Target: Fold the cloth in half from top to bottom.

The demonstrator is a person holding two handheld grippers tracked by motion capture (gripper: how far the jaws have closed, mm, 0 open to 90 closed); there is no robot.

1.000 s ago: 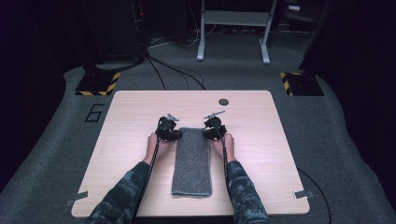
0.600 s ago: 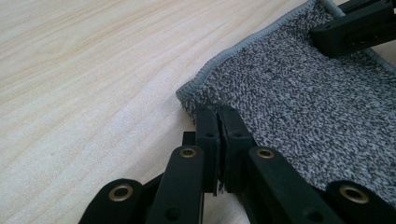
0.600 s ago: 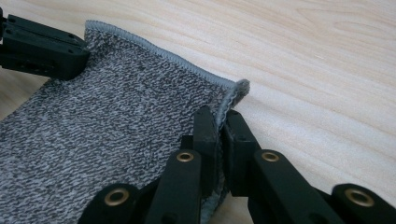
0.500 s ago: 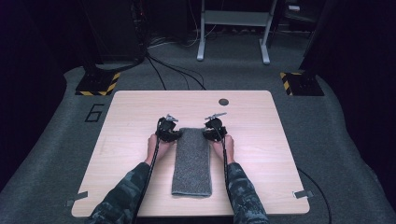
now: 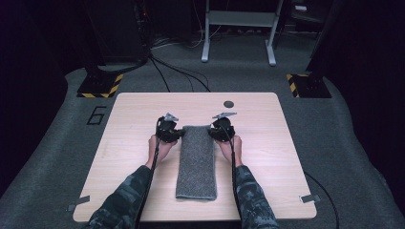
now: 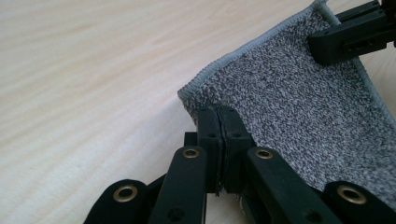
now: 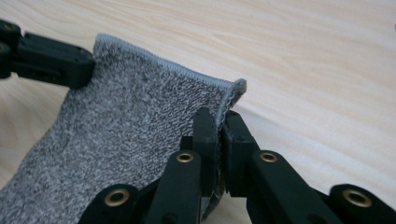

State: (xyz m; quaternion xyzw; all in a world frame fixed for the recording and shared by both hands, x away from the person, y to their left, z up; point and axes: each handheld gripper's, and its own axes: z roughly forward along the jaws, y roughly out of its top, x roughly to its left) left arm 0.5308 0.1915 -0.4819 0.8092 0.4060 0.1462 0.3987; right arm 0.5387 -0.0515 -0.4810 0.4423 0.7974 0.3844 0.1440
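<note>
A long grey folded knitted towel [image 5: 197, 162] lies lengthwise on the middle of a pale wooden counter [image 5: 267, 143], its near end close to the person's edge and its far end between the two hand-held tools. The left gripper [image 5: 171, 134] sits at the far left corner of the towel; in the left gripper view its black fingers [image 6: 219, 135] are pressed together on the hemmed left edge of the towel [image 6: 299, 102], just behind the corner. The right gripper [image 5: 220, 133] sits at the far right corner; in the right gripper view its black fingers [image 7: 205, 130] pinch the hemmed right edge of the towel [image 7: 126, 126], and the cloth curls up slightly at that corner. Each gripper view also shows the other gripper's black tip at the opposite corner of the towel. Both camouflage-sleeved forearms rest alongside the towel, one on each side. A small dark round disc [image 5: 229, 104] lies on the counter beyond the grippers, well apart from the towel.
</note>
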